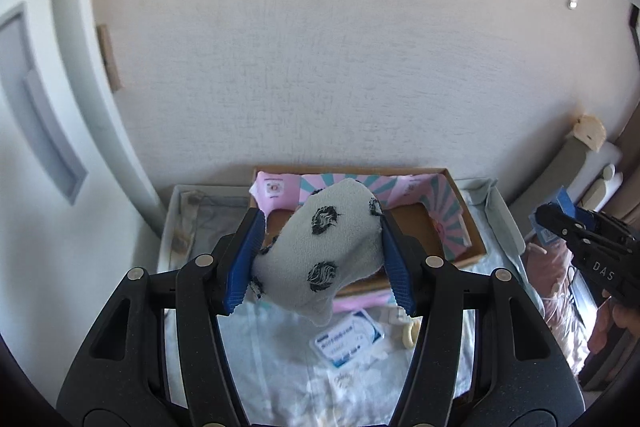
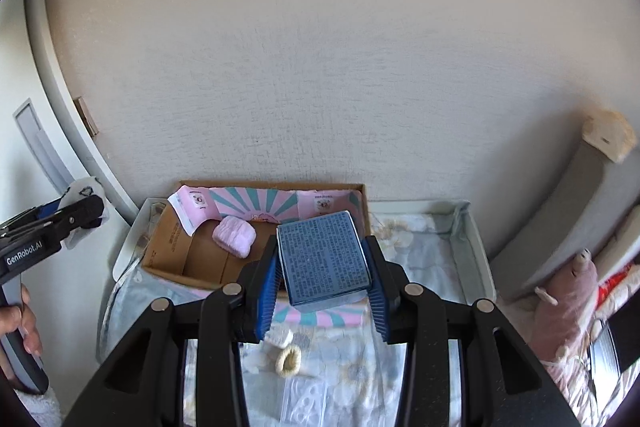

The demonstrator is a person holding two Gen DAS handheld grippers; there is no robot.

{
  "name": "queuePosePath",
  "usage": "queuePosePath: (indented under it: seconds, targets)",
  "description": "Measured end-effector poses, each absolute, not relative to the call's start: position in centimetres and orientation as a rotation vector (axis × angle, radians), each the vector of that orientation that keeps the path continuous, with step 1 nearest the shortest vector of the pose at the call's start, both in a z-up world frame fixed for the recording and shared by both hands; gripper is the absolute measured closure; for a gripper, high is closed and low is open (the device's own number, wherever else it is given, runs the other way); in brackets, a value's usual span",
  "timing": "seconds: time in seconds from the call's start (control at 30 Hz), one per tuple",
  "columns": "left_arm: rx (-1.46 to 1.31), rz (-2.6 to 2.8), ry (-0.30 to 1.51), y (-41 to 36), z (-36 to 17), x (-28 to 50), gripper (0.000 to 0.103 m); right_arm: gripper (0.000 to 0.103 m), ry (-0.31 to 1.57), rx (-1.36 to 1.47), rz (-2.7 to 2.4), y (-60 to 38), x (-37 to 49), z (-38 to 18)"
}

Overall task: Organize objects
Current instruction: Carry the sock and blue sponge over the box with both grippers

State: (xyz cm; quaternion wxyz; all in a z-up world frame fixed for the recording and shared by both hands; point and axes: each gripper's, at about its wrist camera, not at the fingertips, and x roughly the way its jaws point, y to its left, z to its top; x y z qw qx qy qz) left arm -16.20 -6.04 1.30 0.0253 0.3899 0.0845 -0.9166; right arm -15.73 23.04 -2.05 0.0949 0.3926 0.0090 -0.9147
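My left gripper point(image 1: 320, 263) is shut on a grey sock with black spots point(image 1: 324, 251), held in the air in front of the cardboard box point(image 1: 472, 223) with pink and teal flaps. My right gripper point(image 2: 324, 287) is shut on a flat blue pack covered in small print point(image 2: 324, 255), which hangs over the near right part of the same box point(image 2: 168, 239). A pink folded cloth point(image 2: 235, 237) lies inside the box. Each gripper shows at the edge of the other's view: the right gripper point(image 1: 560, 223) at far right, the left gripper point(image 2: 86, 213) at far left.
The box sits on a bed with a pale floral sheet point(image 2: 420, 251), against a white wall. On the sheet lie a blue-and-white packet point(image 1: 348, 343), a cream ring point(image 2: 289, 361) and a clear plastic bag point(image 2: 304, 403). A pink plush toy point(image 2: 572, 303) lies to the right.
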Motion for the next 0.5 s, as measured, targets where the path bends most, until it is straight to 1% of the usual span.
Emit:
queuePosePath:
  seconds: [0.17,0.5]
  targets:
    - [1.308,-2.769,0.296,-6.8,-1.3,-20.7,0.049,0.067,0.081,1.216,-2.626,21.6,-20.9,-4.0]
    - [1.577,-2.622,0.276,-6.5,-8.6,-27.0,0.049,0.067,0.156,1.380,-2.434,18.8,-28.9,-10.1]
